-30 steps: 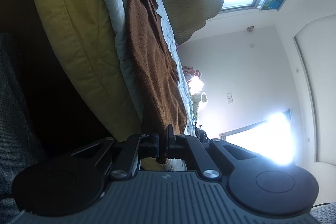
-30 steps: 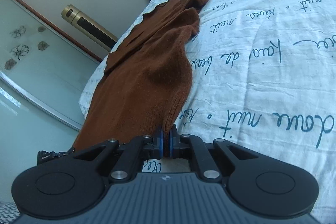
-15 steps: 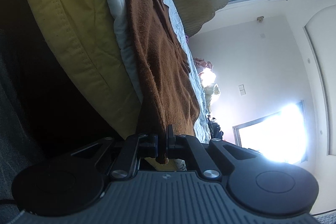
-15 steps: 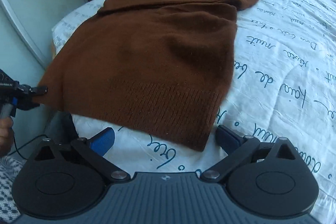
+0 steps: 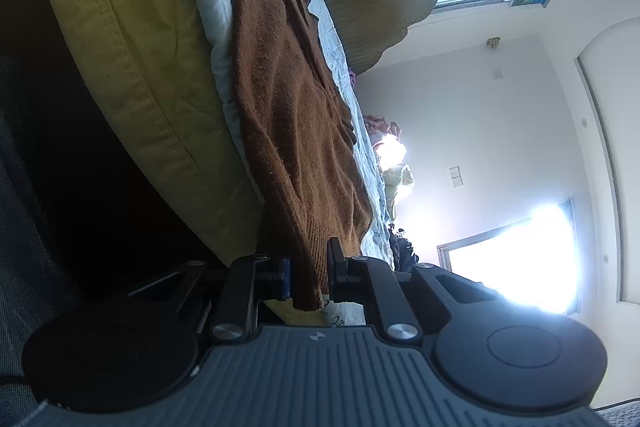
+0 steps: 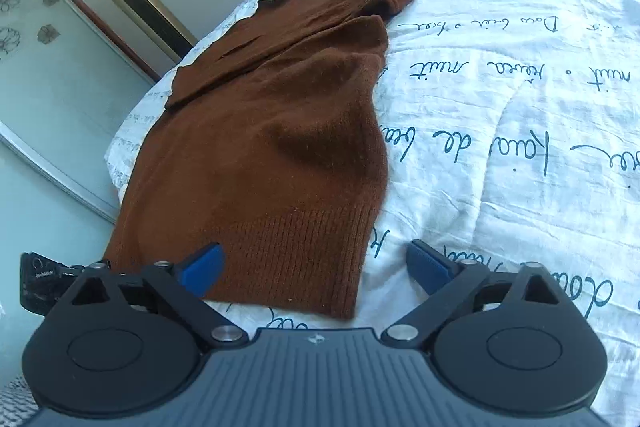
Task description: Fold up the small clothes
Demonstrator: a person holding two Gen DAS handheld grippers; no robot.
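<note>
Brown knit sweater (image 6: 276,131), ribbed hem, on quilt (image 6: 500,115); right hand-held gripper (image 6: 316,267) wide, left (image 5: 308,273) parted w/ hem between.

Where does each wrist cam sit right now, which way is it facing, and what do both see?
Left wrist: on the left gripper at the bed's edge, rolled sideways, looking along the mattress; its own fingers straddle the brown sweater hem.
Right wrist: on the right gripper above the bed, looking down over the printed quilt; its own open fingers show, and the left gripper at far left.
Shared: the sweater, the quilt.
</note>
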